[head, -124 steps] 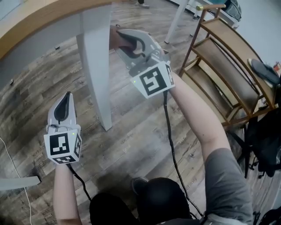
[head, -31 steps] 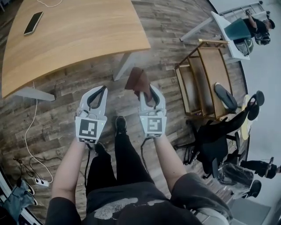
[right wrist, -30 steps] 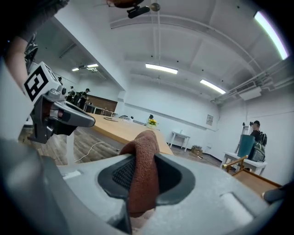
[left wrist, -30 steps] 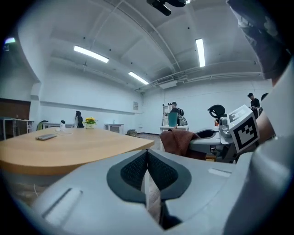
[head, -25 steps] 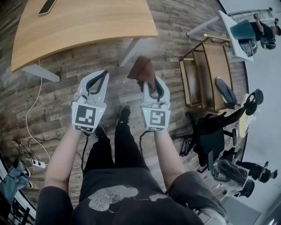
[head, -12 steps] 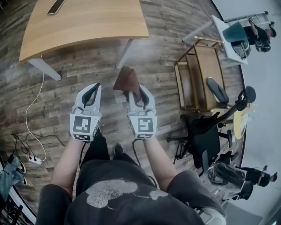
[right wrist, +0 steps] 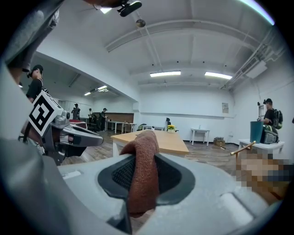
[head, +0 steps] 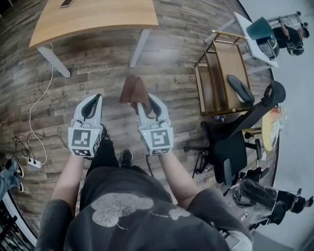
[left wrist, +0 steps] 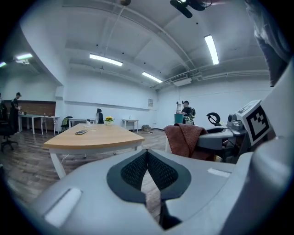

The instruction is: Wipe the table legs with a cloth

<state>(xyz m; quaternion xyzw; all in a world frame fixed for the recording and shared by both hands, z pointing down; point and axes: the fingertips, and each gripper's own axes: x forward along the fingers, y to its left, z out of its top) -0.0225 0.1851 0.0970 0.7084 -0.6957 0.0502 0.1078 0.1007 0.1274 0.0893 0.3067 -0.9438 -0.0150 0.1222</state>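
Observation:
A brown cloth [head: 133,91] sticks up from my right gripper [head: 143,103], whose jaws are shut on it; the cloth [right wrist: 143,170] fills the gap between the pads in the right gripper view. My left gripper [head: 91,104] is held level beside it at the left, shut with nothing in it; its pads meet in the left gripper view [left wrist: 147,170]. The wooden table [head: 93,17] stands ahead of both grippers, with white legs [head: 139,48] slanting down to the floor. Both grippers are held in the air, well back from the table.
A phone [head: 67,3] lies on the tabletop. A wooden rack [head: 218,78] stands at the right, with a black office chair [head: 235,147] nearer me. A white cable [head: 37,117] and a power strip [head: 28,163] lie on the floor at the left. People stand far off.
Five seconds ago I was crouched with the right gripper's cloth at a white table leg. Since then I stand upright, backing away from the table with both grippers held level, the cloth still gripped.

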